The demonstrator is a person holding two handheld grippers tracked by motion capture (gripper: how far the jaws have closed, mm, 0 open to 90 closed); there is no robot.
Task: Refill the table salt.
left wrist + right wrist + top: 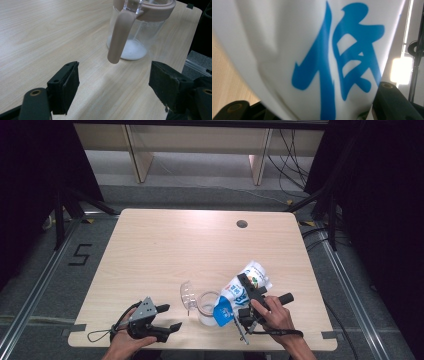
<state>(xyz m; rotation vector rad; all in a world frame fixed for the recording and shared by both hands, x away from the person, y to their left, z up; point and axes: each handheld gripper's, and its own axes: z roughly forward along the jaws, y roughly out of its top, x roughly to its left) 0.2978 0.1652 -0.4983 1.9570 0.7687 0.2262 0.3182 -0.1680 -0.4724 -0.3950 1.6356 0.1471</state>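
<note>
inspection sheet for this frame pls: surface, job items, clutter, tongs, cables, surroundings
Surface: light wood table, round grommet hole near the far edge.
Job's things: clear jug with a pinkish rim and handle, lid flipped open, white powder in the bottom; white-and-blue bag tilted with its blue end over the jug mouth.
Clutter: nothing seen.
Tongs: right tongs shut on the bag; left tongs open and empty, low at the near edge, pointing at the jug.
Cables: a cable loop trails from the left tongs; loose cables on the floor behind.
Surroundings: grey floor with a "5" marking, black curtains at the sides, wooden furniture legs behind.
</note>
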